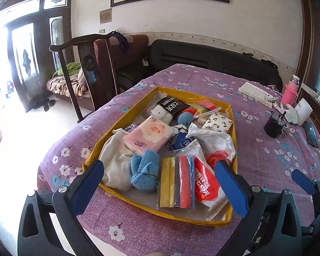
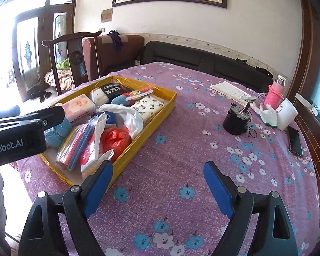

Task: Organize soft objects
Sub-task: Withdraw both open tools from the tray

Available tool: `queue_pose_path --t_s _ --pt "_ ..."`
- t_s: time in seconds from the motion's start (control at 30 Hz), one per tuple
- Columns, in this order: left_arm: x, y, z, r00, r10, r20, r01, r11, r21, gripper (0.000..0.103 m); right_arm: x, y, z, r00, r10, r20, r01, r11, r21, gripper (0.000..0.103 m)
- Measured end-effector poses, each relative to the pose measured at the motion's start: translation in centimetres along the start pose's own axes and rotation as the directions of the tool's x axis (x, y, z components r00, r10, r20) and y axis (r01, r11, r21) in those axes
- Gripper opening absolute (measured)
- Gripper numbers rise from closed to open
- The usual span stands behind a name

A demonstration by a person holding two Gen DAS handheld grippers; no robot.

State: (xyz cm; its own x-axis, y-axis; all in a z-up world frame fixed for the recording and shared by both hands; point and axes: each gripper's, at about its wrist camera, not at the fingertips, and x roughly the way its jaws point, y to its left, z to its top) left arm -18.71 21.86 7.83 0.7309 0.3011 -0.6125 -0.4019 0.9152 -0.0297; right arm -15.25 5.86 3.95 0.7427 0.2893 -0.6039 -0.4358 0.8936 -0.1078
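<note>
A: We hang the left gripper (image 1: 160,183) spread wide and empty over the yellow tray (image 1: 234,128), which sits on the floral cloth (image 1: 266,160). The blue knit (image 1: 146,170) lies at the tray's 6 o'clock edge.

B: The right gripper (image 2: 157,185) is spread and empty too, over bare cloth at the tray's 3 o'clock.

A: The knit looks light and limp, so we'd pinch its bunched middle. The plastic packets (image 1: 179,181) beside it look slippery.
</note>
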Motion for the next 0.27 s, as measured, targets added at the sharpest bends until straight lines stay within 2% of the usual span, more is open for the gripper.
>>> queue_pose_path --t_s 0.27 --pt "1.02 0.79 -0.15 0.999 0.005 -0.054 -0.007 0.999 -0.033 0.103 0.13 0.14 -0.01 1.000 0.000 -0.007 0.000 1.000 0.004 0.090"
